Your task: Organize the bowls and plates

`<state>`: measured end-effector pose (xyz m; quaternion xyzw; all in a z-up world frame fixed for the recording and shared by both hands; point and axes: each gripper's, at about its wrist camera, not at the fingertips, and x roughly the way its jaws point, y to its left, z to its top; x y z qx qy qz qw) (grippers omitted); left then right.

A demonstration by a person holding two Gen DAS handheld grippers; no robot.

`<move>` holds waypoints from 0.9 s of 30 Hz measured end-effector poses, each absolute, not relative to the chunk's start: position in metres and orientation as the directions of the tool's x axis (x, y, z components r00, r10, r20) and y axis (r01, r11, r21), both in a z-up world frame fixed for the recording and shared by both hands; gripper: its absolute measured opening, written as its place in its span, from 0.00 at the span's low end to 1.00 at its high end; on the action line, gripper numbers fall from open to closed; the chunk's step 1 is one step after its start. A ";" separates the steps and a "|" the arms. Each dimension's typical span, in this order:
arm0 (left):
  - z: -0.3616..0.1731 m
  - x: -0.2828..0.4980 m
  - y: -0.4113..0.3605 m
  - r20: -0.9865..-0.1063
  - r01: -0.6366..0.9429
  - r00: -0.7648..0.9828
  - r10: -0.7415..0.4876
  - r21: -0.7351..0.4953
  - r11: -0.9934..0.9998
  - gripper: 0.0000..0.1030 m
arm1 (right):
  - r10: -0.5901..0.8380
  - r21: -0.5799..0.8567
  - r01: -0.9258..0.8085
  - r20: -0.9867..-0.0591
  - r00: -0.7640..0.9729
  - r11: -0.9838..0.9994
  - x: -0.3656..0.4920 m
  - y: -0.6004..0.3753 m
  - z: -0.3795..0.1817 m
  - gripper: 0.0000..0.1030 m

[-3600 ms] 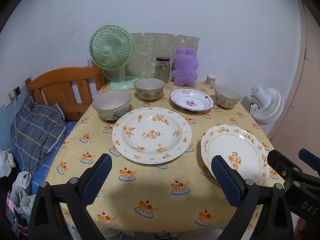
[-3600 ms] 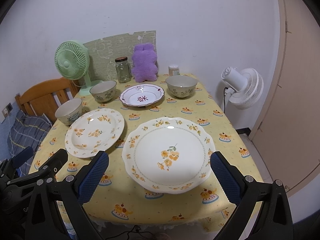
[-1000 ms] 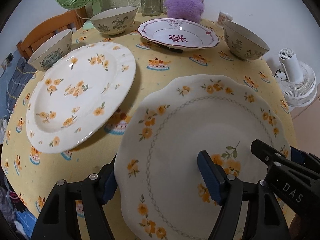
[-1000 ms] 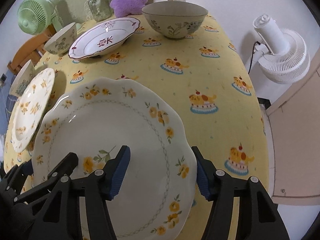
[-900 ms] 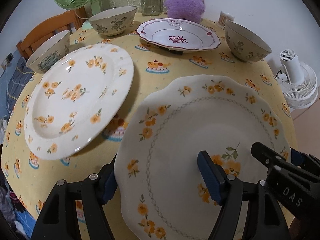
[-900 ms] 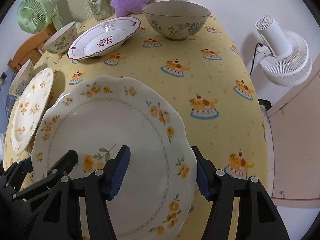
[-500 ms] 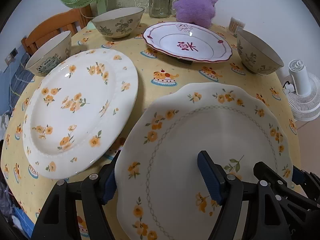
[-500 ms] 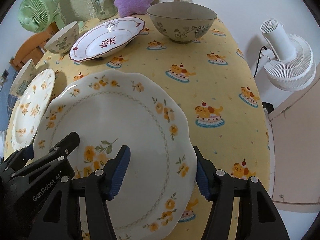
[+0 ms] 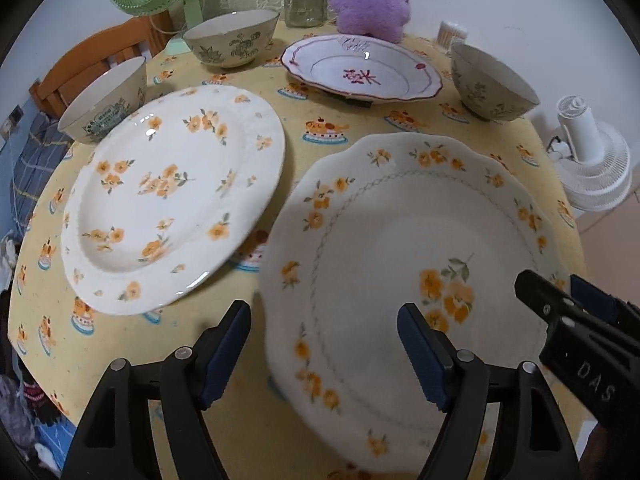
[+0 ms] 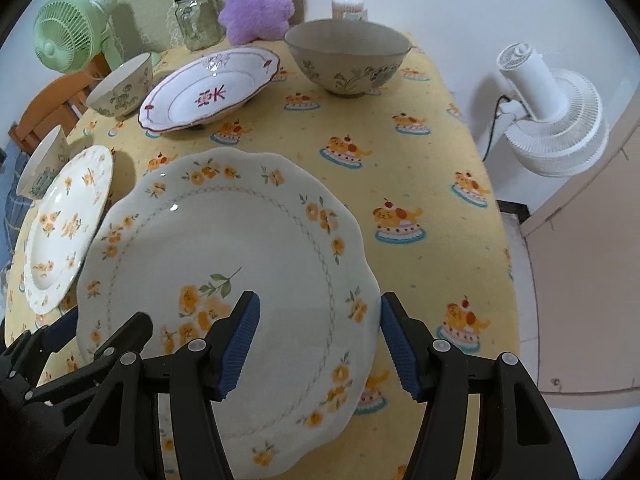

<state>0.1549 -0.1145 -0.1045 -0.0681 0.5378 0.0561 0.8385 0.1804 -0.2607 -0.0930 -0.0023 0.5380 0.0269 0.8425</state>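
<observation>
left wrist view: my left gripper [image 9: 324,350] hangs over the near left rim of the scalloped plate [image 9: 404,280], lower centre of the frame. its jaws are opening; the left pad [image 9: 226,350] now stands clear of the rim, where half a second ago it sat against it, and the right pad [image 9: 420,350] is above the plate face. i read no grip here. the plate looks raised and tilted, its left edge over the cloth [image 9: 240,412], though blur makes that hard to judge. the flowered plate [image 9: 172,208] lies mid left, just beside it. the red-rimmed plate [image 9: 362,68] sits upper centre, with three bowls around the back: one upper left [image 9: 104,106], one top centre [image 9: 232,42], one upper right [image 9: 492,84]. my right gripper's tip shows at lower right.

right wrist view: my right gripper [image 10: 320,344] straddles the scalloped plate's [image 10: 224,280] near right rim, lower centre. its jaws are opening too; the right pad [image 10: 398,350] is just outside the edge and the left pad [image 10: 238,346] over the plate face, neither plainly pressing. the flowered plate [image 10: 60,224] is at mid left.

since a second ago the plate has crept toward the flowered plate and both jaws have widened. i judge the stacking is not done; the plate sits between slack pads and could slip unless i re-grip.
</observation>
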 end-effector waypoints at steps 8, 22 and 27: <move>-0.083 0.144 -0.082 -0.889 -0.074 0.458 -0.021 -0.061 0.995 0.79 | 0.007 0.019 0.022 -0.891 0.453 1.000 0.159 -0.235 -0.071 0.73; -0.059 0.138 0.003 -0.866 -0.005 0.496 -0.054 -0.065 0.998 0.79 | -0.002 0.035 0.060 -0.851 0.525 0.998 0.140 -0.145 -0.038 0.74; -0.059 0.143 0.036 -0.868 0.006 0.492 -0.059 -0.065 0.998 0.79 | -0.006 0.033 0.063 -0.846 0.533 0.997 0.143 -0.110 -0.037 0.74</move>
